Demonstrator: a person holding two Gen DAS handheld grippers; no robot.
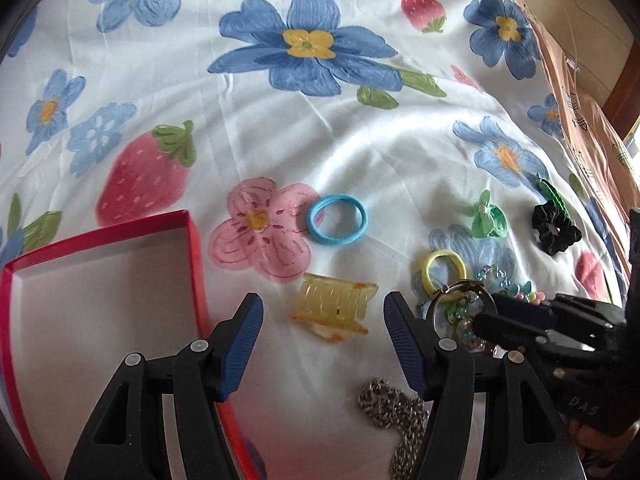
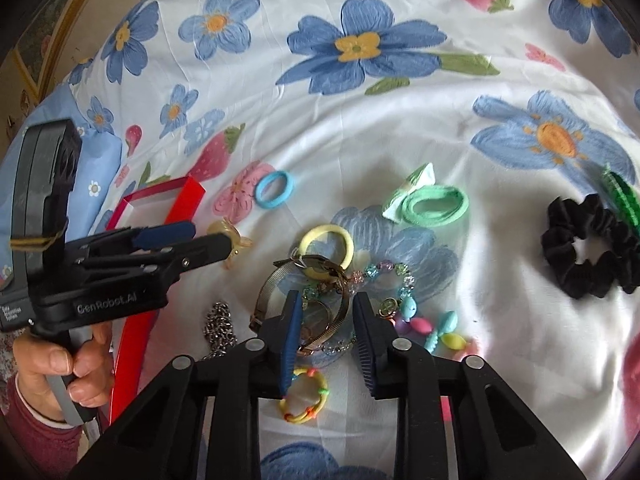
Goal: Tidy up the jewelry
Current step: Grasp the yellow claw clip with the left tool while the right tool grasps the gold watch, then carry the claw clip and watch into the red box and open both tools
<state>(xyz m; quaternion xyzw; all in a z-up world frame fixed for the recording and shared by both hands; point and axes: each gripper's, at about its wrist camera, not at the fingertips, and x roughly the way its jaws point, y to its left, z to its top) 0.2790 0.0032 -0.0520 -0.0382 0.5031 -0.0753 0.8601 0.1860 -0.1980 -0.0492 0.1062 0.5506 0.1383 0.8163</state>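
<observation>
An empty red box [image 1: 100, 280] lies at the left, also in the right wrist view [image 2: 188, 200]. My left gripper [image 1: 324, 340] is open over a yellow hair claw [image 1: 334, 306]. My right gripper [image 2: 328, 340] is open, its fingers either side of a gold mesh-band watch [image 2: 316, 280] that lies on a clear bead bracelet [image 2: 380, 272]. A silver chain [image 1: 396, 412], yellow hair tie [image 1: 444, 272], blue hair tie [image 1: 336, 224], green bow tie [image 2: 432, 204], black scrunchie [image 2: 588, 240], pastel bead string [image 2: 432, 328] and small yellow braided ring [image 2: 304, 396] lie around.
Everything lies on a white bedsheet [image 1: 280, 128] printed with blue flowers and strawberries. A green comb clip [image 2: 622, 196] sits behind the scrunchie. A pink cloth [image 1: 580, 120] runs along the right edge. The person's hand [image 2: 60, 372] holds the left gripper handle.
</observation>
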